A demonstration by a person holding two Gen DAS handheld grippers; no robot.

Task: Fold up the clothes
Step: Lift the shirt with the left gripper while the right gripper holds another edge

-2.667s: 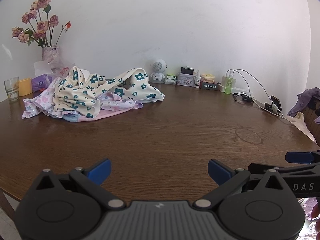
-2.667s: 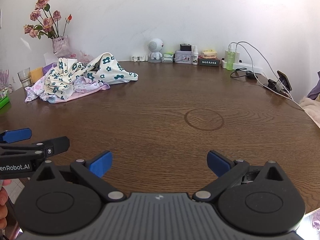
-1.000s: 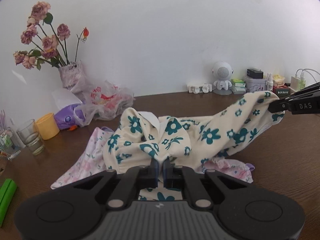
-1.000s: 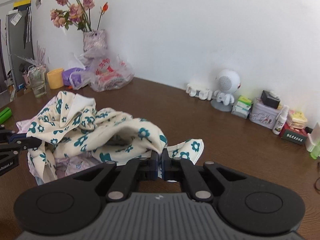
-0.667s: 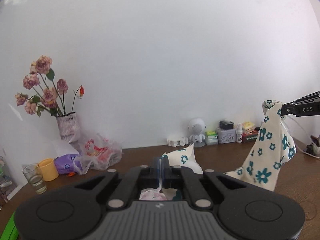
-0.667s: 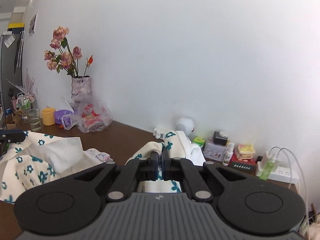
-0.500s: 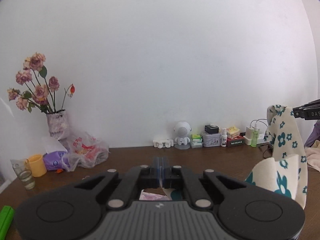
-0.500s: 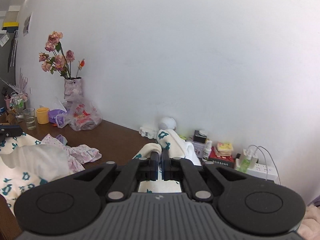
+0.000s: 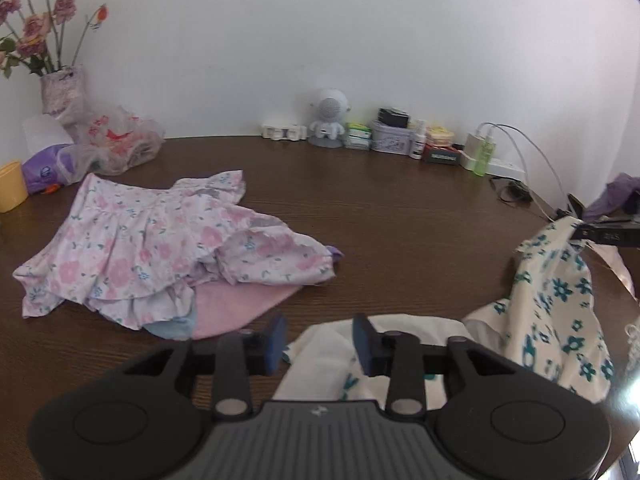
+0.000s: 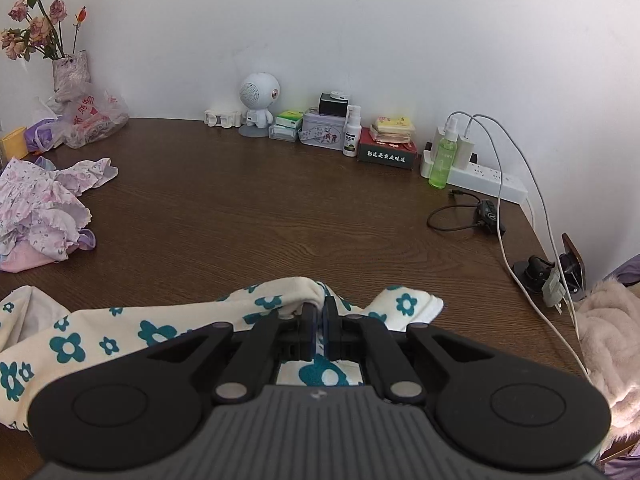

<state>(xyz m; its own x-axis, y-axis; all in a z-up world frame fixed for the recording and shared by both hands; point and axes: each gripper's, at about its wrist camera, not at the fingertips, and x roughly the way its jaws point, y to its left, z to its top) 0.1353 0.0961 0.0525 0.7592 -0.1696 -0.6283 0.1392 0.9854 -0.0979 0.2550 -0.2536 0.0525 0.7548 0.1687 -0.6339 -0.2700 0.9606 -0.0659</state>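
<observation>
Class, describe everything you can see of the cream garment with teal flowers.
The cream garment with teal flowers looks like soft cotton with a plain white inside. It lies crumpled on the near part of the brown wooden table, apart from the pink floral clothes pile. The right gripper is shut on a raised fold. The left gripper is open above the white lining.

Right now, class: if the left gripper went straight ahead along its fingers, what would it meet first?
Probably the cream garment, whose white edge lies between the open fingers of the left gripper. Beyond it comes bare table; the pink clothes lie off to the left. Depth is uncertain.
</observation>
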